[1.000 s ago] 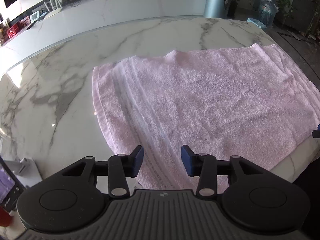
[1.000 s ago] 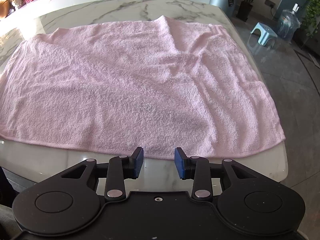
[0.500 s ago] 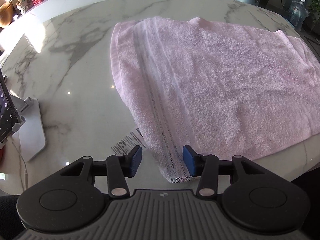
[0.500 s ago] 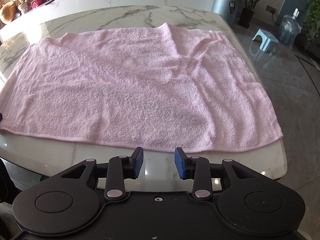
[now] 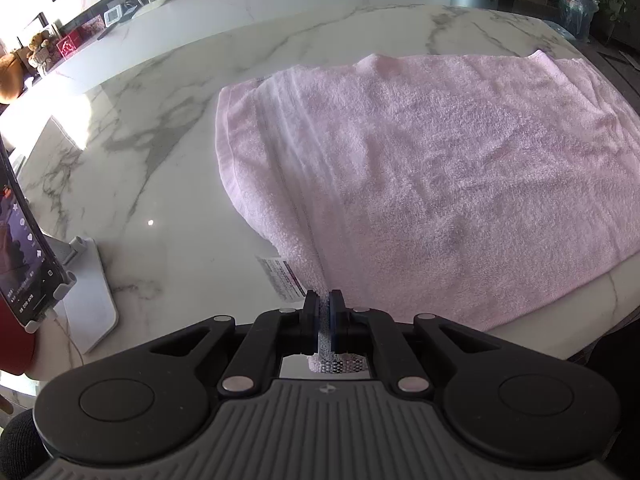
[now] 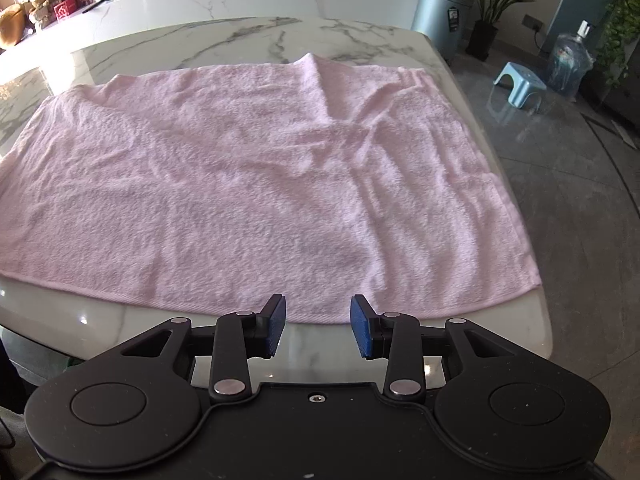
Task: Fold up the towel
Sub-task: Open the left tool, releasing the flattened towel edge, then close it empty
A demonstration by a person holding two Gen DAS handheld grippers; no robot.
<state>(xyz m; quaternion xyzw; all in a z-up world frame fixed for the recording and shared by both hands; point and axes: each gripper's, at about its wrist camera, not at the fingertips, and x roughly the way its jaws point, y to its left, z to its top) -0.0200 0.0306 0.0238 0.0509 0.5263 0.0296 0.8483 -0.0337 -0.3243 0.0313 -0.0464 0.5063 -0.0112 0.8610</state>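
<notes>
Left gripper (image 5: 324, 310) jaws pinched tight on near corner of pink towel (image 5: 440, 168) w/ right gripper (image 6: 318, 326) jaws part-open, empty, just short of towel's near edge on marble table (image 6: 240, 40).

Bare marble table (image 5: 168, 168) lies open left of the towel (image 5: 440, 168) (a propped phone (image 5: 24, 256) crowds the near-left edge).

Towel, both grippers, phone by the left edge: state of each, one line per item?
towel: spread flat on the marble table, unfolded, near-left corner pinched and lifted
left gripper: jaws shut on the towel corner
right gripper: jaws open, nothing between them, at the towel's near edge
phone: propped on a stand, screen lit
</notes>
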